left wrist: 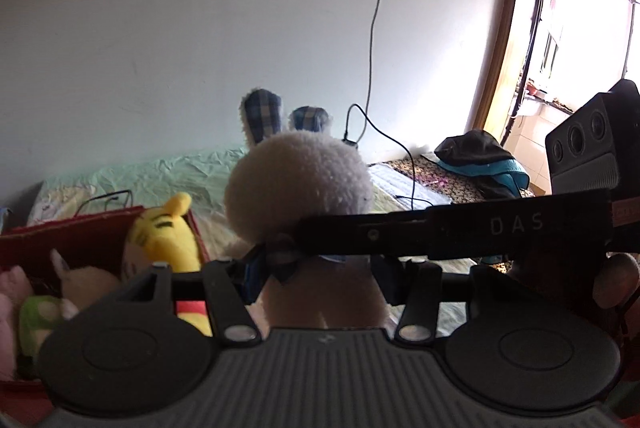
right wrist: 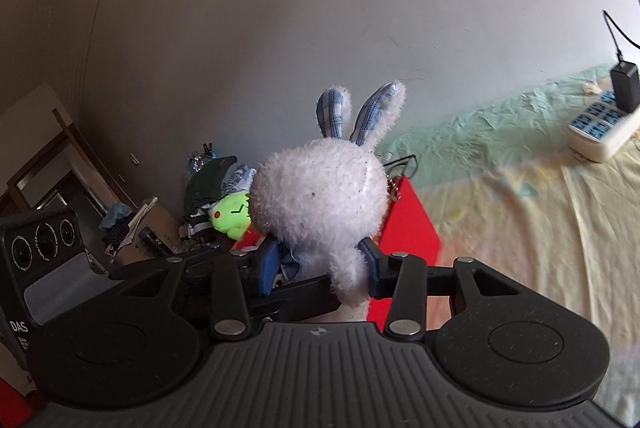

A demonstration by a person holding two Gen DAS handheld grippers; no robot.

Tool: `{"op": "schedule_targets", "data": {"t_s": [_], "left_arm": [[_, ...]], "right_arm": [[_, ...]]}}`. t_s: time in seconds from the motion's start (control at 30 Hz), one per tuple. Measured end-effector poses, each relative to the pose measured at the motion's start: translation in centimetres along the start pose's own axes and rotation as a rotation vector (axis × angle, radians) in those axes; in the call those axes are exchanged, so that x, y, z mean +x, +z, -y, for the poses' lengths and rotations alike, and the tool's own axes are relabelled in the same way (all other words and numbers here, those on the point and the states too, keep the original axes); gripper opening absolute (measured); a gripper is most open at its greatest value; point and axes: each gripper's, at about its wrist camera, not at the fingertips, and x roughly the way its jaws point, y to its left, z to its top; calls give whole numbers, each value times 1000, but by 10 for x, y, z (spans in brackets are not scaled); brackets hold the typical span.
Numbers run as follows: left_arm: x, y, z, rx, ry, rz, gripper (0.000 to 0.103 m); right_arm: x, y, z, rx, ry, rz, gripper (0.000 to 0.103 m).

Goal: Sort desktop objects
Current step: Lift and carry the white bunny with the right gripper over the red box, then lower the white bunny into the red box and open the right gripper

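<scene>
Both tools (left wrist: 320, 268) clamping white rabbit plush (right wrist: 320, 196)

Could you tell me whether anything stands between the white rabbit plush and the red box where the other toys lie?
Nothing visible does. Both grippers hold the white rabbit plush above the red box, whose open top shows only the yellow plush and other toys inside.

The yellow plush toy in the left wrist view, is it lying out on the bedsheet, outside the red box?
No, the yellow plush toy sits inside the red box, its head rising above the box's rim.
</scene>
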Motion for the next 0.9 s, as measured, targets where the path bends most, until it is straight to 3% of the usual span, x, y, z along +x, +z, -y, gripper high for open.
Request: {"op": "schedule_targets", "data": {"t_s": [0.17, 0.37, 0.63, 0.9], "left_arm": [[-23, 1, -45, -26, 53, 40, 52], [-30, -9, -88, -74, 102, 13, 52], [-13, -28, -133, -179, 116, -44, 52], [10, -39, -157, -217, 117, -133, 52]], "right_arm": [[45, 0, -32, -47, 26, 35, 45], [89, -8, -49, -35, 26, 4, 46], [134, -12, -42, 32, -11, -121, 46], [161, -23, -35, 120, -58, -235, 50]]}}
